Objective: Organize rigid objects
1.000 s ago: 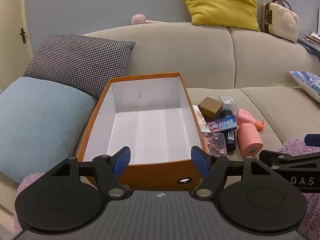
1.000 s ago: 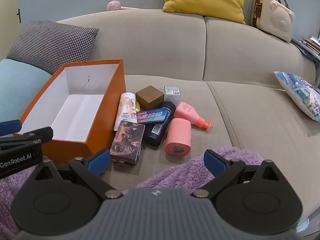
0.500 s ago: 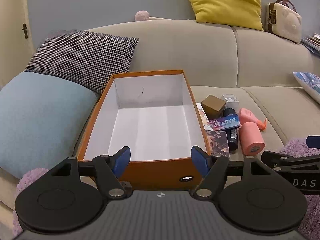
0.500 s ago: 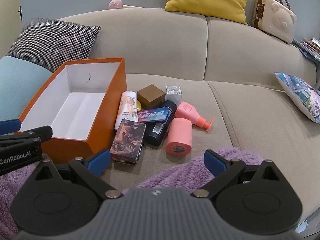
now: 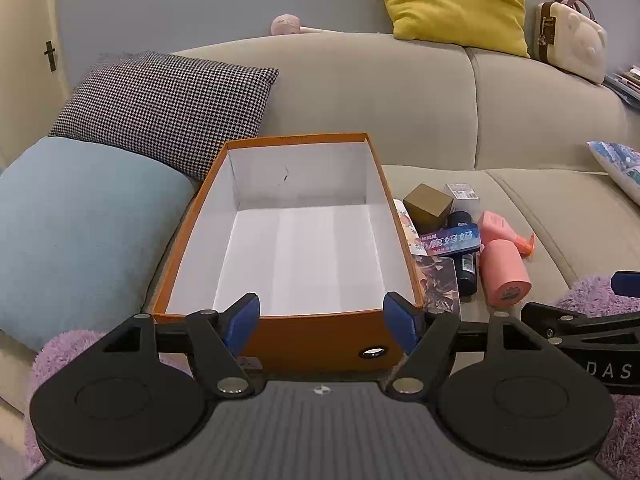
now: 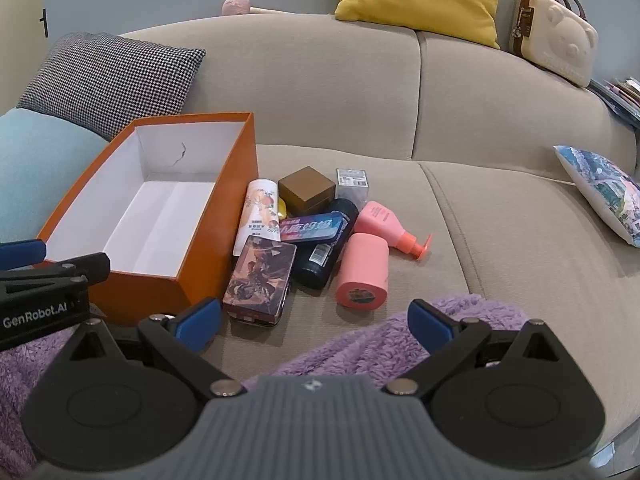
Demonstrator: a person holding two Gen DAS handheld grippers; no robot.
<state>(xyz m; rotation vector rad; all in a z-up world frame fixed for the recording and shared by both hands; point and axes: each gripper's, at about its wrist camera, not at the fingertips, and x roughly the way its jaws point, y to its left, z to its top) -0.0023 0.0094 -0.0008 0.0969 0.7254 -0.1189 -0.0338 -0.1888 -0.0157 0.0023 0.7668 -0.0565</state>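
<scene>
Resting on the beige sofa seat (image 6: 500, 216), the orange box (image 5: 304, 336) sits open-topped near the seat's left end, against the blue cushion (image 5: 80, 224); its long axis runs from the front edge toward the backrest. White interior, nothing inside.

Left gripper (image 5: 322, 318) hovers just in front of the box's near short wall, jaws spread wide, nothing between them. Right gripper (image 6: 316, 320) hangs over the purple fleece (image 6: 384, 344) at the seat's front edge, jaws likewise wide apart and holding nothing.

Clutter lies just right of the box, items touching one another:
- picture tin (image 6: 260, 280), long axis toward the backrest, beside the box's right wall
- white tube (image 6: 258, 216), same heading
- dark bottle (image 6: 326, 248), with the blue pack (image 6: 312, 228) lying across it
- brown cube (image 6: 306, 190)
- small clear box (image 6: 352, 184)
- pink pump bottle (image 6: 390, 228), nozzle pointing toward the seat's right end
- pink cylinder (image 6: 362, 272), end face toward the front edge
</scene>
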